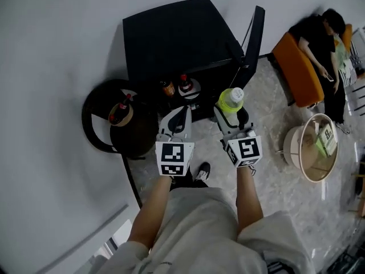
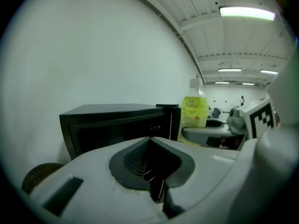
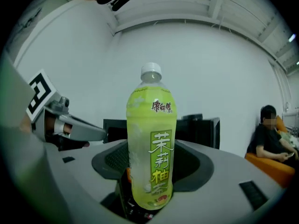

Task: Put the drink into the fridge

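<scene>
Right claw [image 1: 231,117] round 茉莉柚茶 bottle [image 3: 152,139]

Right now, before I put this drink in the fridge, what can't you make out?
Fridge interior: head view, hidden under its own top; left gripper view, too dark.
Drink bottle lower half: left gripper view, behind the right gripper.
Labels of the two bottles by the fridge opening: head view, too small.

Yellow-green drink [image 3: 152,143], white cap [image 3: 151,70], black fridge [image 1: 177,36], orange sofa [image 1: 296,67]
</scene>
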